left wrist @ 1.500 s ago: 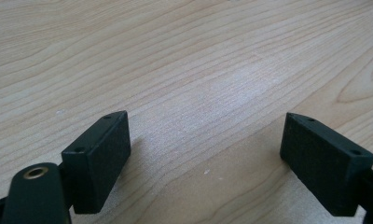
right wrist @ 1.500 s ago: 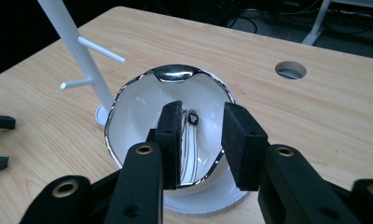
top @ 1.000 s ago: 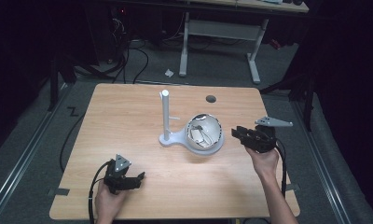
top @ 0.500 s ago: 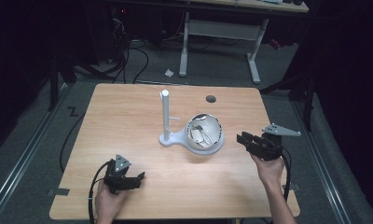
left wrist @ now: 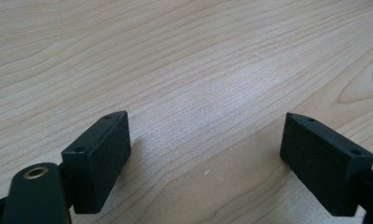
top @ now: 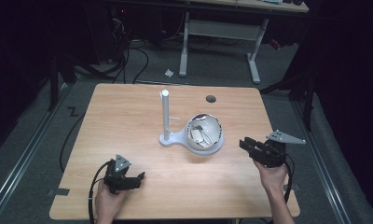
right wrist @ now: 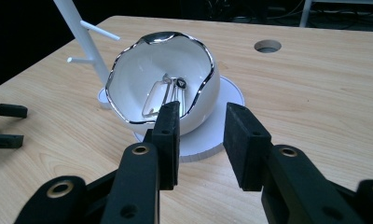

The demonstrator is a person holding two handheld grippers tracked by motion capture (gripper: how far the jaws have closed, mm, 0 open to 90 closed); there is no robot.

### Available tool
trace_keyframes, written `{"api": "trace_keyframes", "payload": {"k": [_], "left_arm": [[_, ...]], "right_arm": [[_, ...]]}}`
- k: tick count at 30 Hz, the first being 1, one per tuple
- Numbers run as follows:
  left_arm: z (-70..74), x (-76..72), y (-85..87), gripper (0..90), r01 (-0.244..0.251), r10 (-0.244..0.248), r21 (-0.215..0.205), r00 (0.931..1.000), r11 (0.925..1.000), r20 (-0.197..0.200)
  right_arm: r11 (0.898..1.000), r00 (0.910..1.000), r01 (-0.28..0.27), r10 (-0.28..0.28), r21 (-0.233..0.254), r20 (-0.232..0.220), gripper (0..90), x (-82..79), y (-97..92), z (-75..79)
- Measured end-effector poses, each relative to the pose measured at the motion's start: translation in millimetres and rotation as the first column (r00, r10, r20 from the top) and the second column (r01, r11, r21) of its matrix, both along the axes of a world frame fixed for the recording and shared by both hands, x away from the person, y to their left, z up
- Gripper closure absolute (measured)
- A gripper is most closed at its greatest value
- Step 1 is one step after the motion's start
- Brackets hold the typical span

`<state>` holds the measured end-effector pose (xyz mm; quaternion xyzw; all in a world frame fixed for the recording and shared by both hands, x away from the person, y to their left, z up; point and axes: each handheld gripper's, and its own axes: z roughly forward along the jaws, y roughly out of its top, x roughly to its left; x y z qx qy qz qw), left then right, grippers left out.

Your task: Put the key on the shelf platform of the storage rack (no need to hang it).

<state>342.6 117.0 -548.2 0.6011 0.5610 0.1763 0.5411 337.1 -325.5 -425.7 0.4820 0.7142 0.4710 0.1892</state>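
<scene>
A glossy white, wavy-rimmed ceramic bowl (top: 204, 133) is seen on the round base of a white pegged stand (top: 166, 116) at mid-desk (top: 128, 112). The right tongs (top: 248, 145), partly open and empty, are held just right of the bowl; the left tongs (top: 138, 178), wide open and empty, are rested well to its near left.

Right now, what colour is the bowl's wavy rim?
Shiny silver, on a white bowl; clearest in the right gripper view.
</scene>
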Motion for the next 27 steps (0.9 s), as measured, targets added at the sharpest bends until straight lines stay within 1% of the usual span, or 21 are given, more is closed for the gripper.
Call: {"api": "trace_keyframes", "payload": {"k": [8,15,27], "left_arm": [[0.0,0.1,0.0,16.4,-0.001,0.001,0.000,1.0000,1.0000,0.000],[0.0,0.1,-0.1,16.4,-0.001,0.001,-0.001,1.0000,1.0000,0.000],[0.0,0.0,0.0,16.4,-0.001,0.001,-0.001,1.0000,1.0000,0.000]], "right_arm": [[1.000,1.0000,-0.008,0.008,0.010,0.004,66.5,-9.3,2.7,-2.8],[1.000,0.9997,-0.024,0.024,0.010,0.009,66.4,-16.8,7.2,-4.6],[0.998,0.9984,-0.057,0.057,0.014,0.003,66.3,-22.6,19.8,-12.6]]}}
